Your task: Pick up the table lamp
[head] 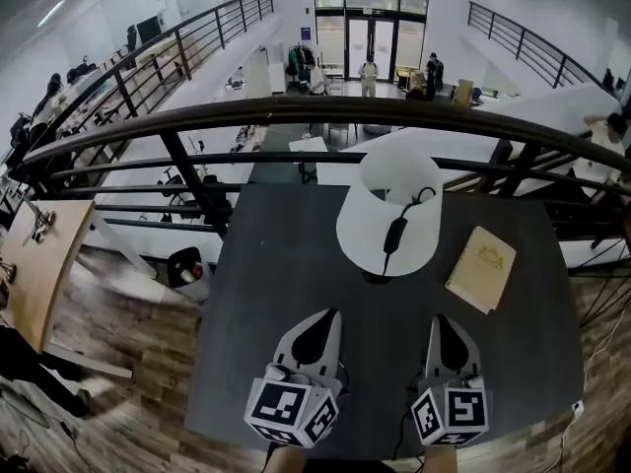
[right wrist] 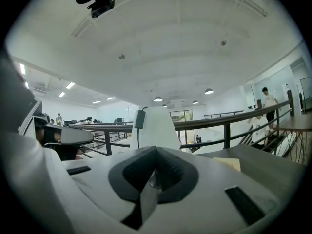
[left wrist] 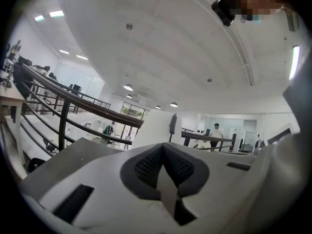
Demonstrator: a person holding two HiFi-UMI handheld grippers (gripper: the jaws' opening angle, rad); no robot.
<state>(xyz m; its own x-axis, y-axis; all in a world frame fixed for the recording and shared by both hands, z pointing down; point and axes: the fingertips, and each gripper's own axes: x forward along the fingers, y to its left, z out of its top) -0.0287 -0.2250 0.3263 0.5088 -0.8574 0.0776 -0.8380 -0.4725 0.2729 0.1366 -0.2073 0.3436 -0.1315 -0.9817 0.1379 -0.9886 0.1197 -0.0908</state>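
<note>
While left hand-held gripper (head: 330, 315) and right hand-held gripper (head: 440, 319) sit closed, empty, table lamp (head: 367, 227) upright, long axis vertical

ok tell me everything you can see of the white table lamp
The white table lamp stands upright on the far half of the dark grey table. Its tapered, fabric-looking shade is open on top and hides most of a small dark base. A black cord with an inline switch hangs down the shade's front. Nothing grips it.
</note>
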